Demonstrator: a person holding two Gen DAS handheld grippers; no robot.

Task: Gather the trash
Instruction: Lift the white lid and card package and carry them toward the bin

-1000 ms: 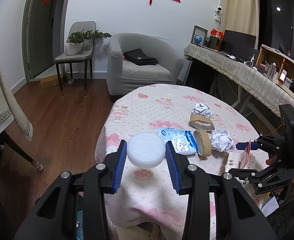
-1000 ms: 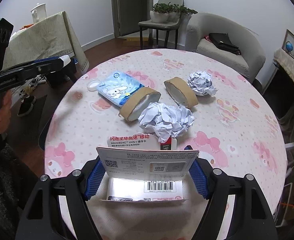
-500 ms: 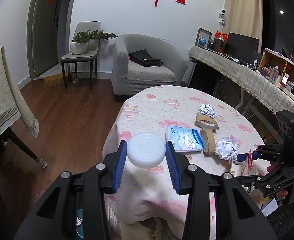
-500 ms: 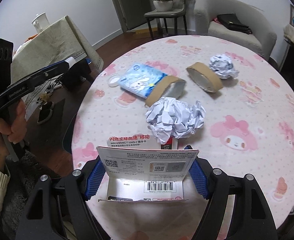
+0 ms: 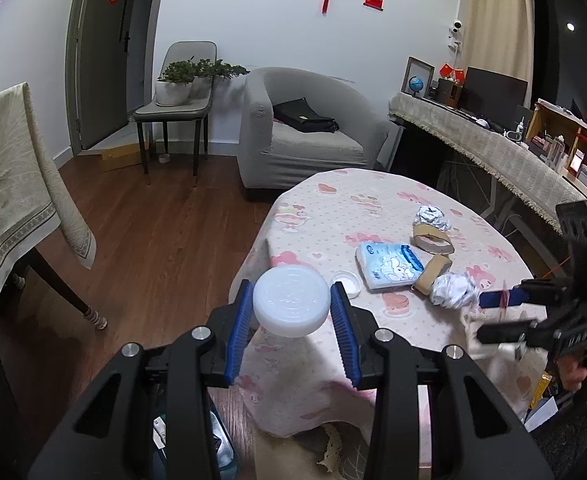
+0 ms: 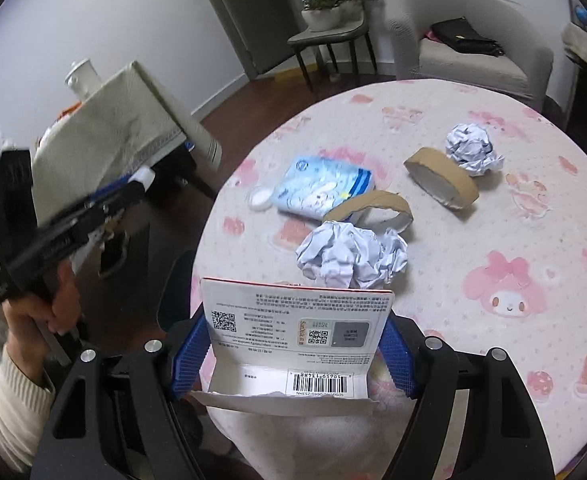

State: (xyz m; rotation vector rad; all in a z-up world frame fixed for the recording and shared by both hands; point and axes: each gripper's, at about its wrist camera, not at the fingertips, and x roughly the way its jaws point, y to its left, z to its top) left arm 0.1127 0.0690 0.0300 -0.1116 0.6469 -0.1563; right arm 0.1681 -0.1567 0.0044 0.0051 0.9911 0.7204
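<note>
My left gripper (image 5: 291, 304) is shut on a round white plastic lid (image 5: 291, 306), held off the near left edge of the round table (image 5: 333, 200). My right gripper (image 6: 293, 344) is shut on a white memory-card package (image 6: 297, 320) with a barcode, above the table's near edge. On the pink cloth lie a crumpled paper ball (image 6: 353, 256), a blue tissue pack (image 6: 321, 192), two brown tape rolls (image 6: 441, 178) (image 6: 373, 208), a second paper ball (image 6: 471, 150) and a small white cap (image 6: 260, 199). The right gripper (image 5: 505, 312) also shows in the left wrist view.
A grey armchair (image 5: 305, 128) with a black bag stands beyond the table. A chair with potted plants (image 5: 181, 92) is by the door. A cloth-covered table (image 5: 9, 184) is at the left, a long counter (image 5: 493, 152) at the right. Wooden floor (image 5: 153, 240) lies between.
The left gripper has drawn back leftwards off the table with the lid, uncovering the small white cap. The right gripper has risen and rolled with the package; the table now looks tilted.
</note>
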